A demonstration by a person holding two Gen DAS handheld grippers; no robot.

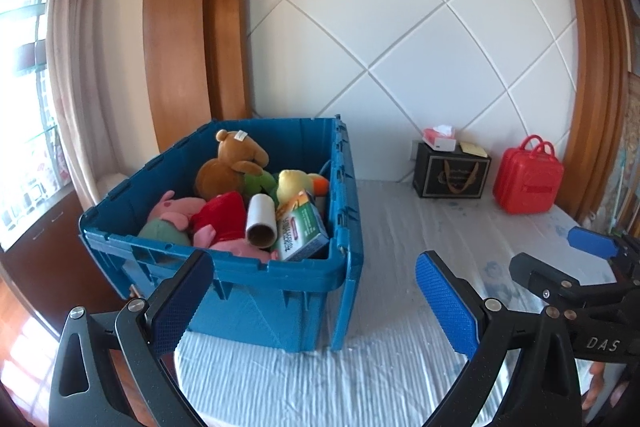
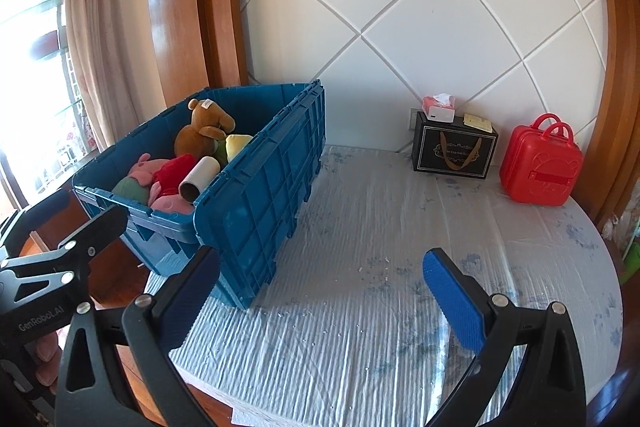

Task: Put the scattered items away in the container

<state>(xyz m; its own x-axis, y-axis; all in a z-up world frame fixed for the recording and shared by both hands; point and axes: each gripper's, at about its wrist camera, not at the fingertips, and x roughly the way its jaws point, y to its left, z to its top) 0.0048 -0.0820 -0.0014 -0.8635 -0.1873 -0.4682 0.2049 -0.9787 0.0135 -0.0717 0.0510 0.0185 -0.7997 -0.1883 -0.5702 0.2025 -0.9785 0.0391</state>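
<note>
Left gripper: hovering wide apart, nothing between its blue pads, near the front wall of the crate.
Right gripper: also spreading wide and carrying nothing, hanging over the bare cloth to the right of the crate.
Blue crate: sitting on the left part of the table, lid flaps hanging open down its sides.
Crate contents: a brown teddy bear leaning at the far side, a yellow plush beside it, pink and red plush toys lying nearer, a cardboard roll and a green-and-white carton resting on top at the near right.
Table: wearing a pale ribbed cloth.
Far right: a black box bearing a tissue pack, and a red case standing beside it against the wall.
</note>
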